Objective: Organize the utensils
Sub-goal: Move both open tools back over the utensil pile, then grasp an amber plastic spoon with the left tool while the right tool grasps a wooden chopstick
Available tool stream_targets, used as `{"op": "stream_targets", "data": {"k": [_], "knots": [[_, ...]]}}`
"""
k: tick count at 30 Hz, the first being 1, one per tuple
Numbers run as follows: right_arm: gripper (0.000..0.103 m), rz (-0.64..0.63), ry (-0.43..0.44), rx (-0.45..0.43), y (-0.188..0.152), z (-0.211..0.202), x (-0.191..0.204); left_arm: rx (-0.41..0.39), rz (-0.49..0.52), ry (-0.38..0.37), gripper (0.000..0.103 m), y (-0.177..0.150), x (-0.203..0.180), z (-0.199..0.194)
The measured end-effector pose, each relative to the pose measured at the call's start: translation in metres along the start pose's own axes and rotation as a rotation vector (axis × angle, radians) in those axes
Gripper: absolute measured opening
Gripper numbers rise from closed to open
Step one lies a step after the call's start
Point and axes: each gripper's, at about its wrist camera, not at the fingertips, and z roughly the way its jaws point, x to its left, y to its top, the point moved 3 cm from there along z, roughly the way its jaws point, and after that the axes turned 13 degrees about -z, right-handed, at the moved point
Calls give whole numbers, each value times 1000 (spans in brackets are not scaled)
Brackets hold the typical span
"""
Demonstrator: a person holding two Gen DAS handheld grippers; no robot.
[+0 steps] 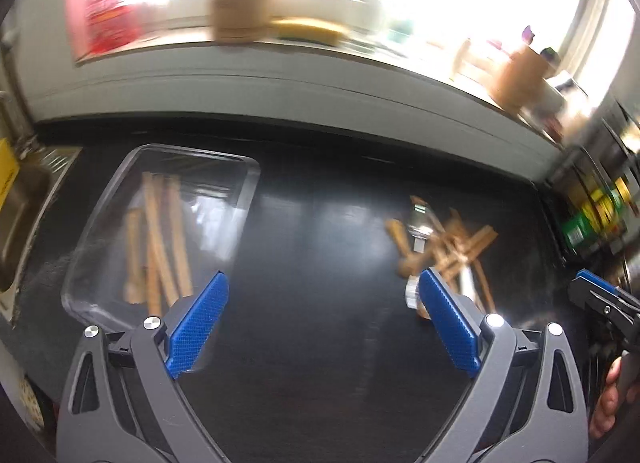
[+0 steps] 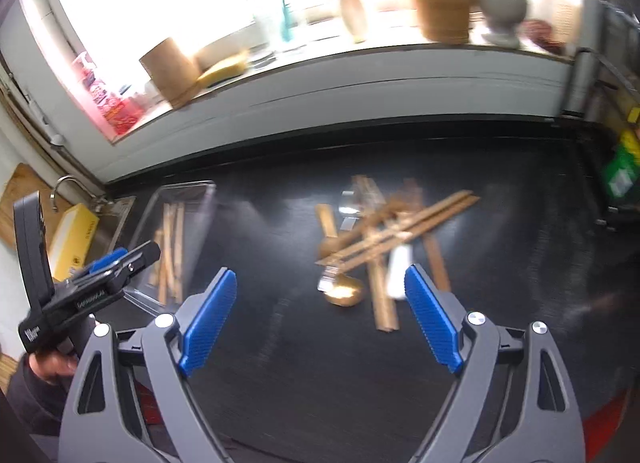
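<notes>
Both grippers hang over the dark desk [image 1: 320, 343] with jaws wide apart and nothing between them. Ahead of the left gripper [image 1: 322, 323], off to its left, a clear tray [image 1: 244, 191] holds several wooden utensils [image 1: 160, 247]. The loose pile of utensils [image 2: 384, 239] lies just ahead of the right gripper [image 2: 320, 319], a gold spoon [image 2: 344, 291] nearest its fingers.

left wrist view: looks steeply down over the dark worktop [image 1: 320, 343] toward its far edge under the window sill, from nearby. right wrist view: same facing, set further right. both share the clear tray [image 1: 100, 263] and utensil pile [image 2: 380, 235].
</notes>
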Motion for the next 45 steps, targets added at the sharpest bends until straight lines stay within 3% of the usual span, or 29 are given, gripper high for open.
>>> {"op": "stream_targets", "data": {"k": [5, 9, 24, 32, 37, 40, 45], "knots": [[84, 24, -47, -1, -28, -28, -40, 6, 108, -43, 94, -21, -62, 3], [84, 20, -63, -5, -38, -39, -56, 11, 149, -56, 94, -31, -92, 5], [84, -3, -45, 11, -42, -37, -71, 18, 205, -38, 93, -37, -111, 14], [84, 4, -47, 47, -40, -14, -79, 47, 272, -35, 93, -31, -117, 42], [83, 17, -48, 75, -37, 8, -90, 55, 405, -36, 93, -29, -130, 71], [83, 24, -50, 103, -35, 27, -98, 75, 472, -81, 93, -27, -135, 94], [81, 63, -43, 181, -31, 71, -120, 100, 500, -161, 93, -22, -141, 127]]}}
